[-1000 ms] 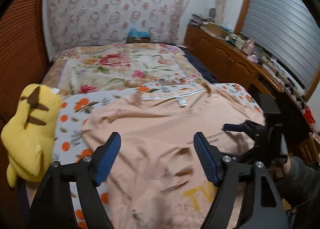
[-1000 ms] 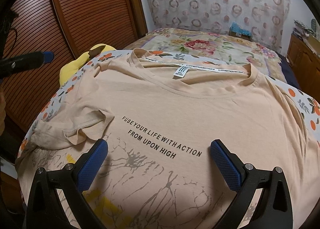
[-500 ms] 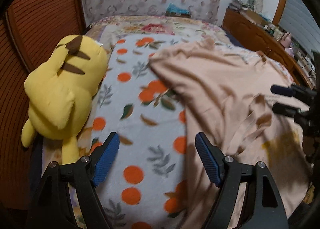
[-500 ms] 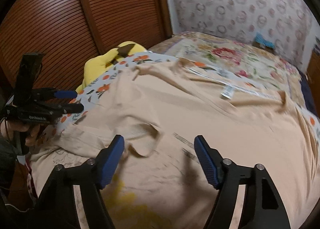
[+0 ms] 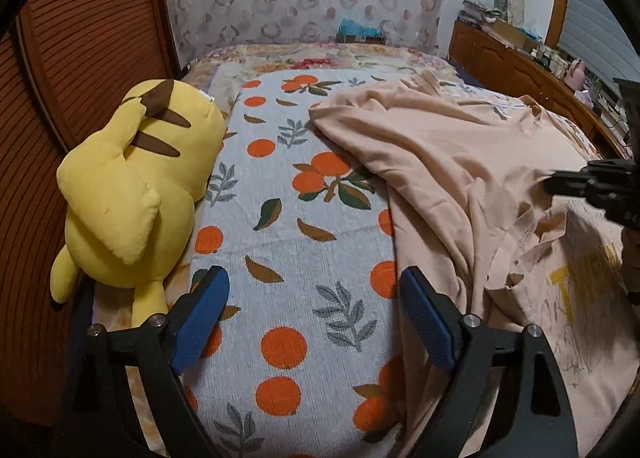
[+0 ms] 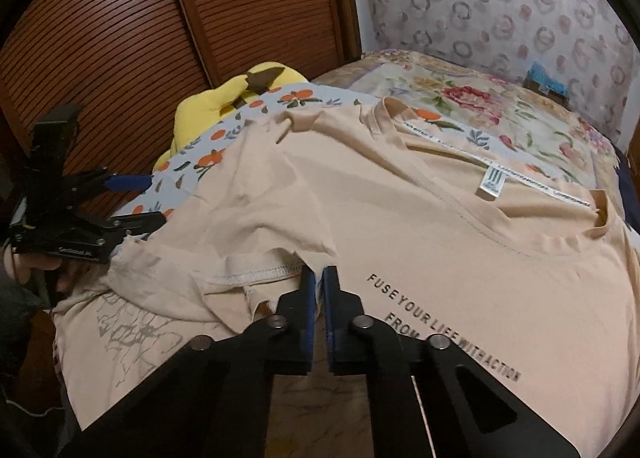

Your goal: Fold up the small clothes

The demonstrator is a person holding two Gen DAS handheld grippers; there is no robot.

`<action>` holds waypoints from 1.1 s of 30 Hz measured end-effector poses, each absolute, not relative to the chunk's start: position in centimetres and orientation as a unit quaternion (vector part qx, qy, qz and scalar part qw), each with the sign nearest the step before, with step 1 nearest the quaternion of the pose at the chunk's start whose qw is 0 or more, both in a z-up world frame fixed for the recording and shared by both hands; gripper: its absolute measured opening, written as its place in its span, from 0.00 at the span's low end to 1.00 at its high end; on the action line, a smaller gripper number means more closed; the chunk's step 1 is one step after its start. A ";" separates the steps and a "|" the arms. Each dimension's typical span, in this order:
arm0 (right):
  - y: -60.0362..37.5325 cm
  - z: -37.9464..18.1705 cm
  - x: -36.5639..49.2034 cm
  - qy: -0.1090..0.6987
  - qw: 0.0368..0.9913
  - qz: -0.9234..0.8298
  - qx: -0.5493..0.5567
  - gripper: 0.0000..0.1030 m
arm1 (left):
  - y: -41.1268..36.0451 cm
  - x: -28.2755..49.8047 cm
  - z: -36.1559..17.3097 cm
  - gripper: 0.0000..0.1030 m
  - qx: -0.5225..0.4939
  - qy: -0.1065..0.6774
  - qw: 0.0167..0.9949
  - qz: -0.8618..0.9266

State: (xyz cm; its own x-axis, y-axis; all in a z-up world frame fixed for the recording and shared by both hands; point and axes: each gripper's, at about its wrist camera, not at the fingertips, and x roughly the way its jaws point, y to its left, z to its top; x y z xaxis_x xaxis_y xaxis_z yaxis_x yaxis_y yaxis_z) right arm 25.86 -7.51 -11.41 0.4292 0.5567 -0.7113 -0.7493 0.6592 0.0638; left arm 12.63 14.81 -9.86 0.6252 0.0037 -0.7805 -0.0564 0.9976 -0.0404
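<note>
A peach T-shirt (image 6: 440,242) with black lettering lies front up on the bed; its left sleeve (image 6: 256,254) is folded over onto the chest. My right gripper (image 6: 320,278) is shut on that sleeve's stitched hem, and in the left wrist view it (image 5: 554,183) pinches the cloth at the far right. My left gripper (image 5: 314,298) hovers over the orange-print blanket (image 5: 288,198) with its jaws opening. Only blanket lies between them. The T-shirt (image 5: 460,162) has its edge at the right fingertip (image 5: 424,314). In the right wrist view the left gripper (image 6: 148,200) stands at the shirt's left edge.
A yellow plush toy (image 5: 132,186) lies left of the blanket, against the brown slatted wardrobe doors (image 6: 120,38). A floral quilt (image 6: 500,98) covers the far bed. A wooden dresser (image 5: 520,70) with clutter runs along the right wall. A person's hand (image 6: 32,266) holds the left gripper.
My right gripper closed from wide open onto the sleeve hem. My left gripper swung left and down, from over the shirt to over the blanket beside the plush, and its jaws widened a little.
</note>
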 end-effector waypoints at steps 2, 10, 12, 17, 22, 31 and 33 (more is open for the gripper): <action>-8.5 -10.9 25.4 0.348 0.848 0.378 -0.131 0.01 | 14.9 12.6 -9.9 0.87 -0.031 0.433 0.901 0.017; -11.0 -11.2 25.4 0.353 0.873 0.310 -0.130 0.01 | 15.1 12.8 -10.2 1.00 -0.039 0.441 0.896 0.031; -10.5 -11.4 25.1 0.356 0.873 0.303 -0.136 0.12 | 15.3 12.8 -10.2 1.00 -0.039 0.441 0.896 0.031; -10.2 -10.5 24.2 0.345 0.881 0.295 -0.136 0.46 | 15.2 12.8 -10.2 1.00 -0.039 0.441 0.896 0.031; -10.6 -10.8 24.3 0.346 0.881 0.294 -0.136 0.46 | 15.2 12.9 -10.1 1.00 -0.038 0.441 0.896 0.031; -12.9 -11.6 25.4 0.360 0.889 0.244 -0.144 0.55 | 14.2 15.9 -6.6 0.76 -0.060 0.414 0.908 -0.033; -13.8 -11.8 25.8 0.367 0.891 0.227 -0.140 0.55 | 13.5 17.4 -6.7 0.64 -0.061 0.420 0.904 -0.054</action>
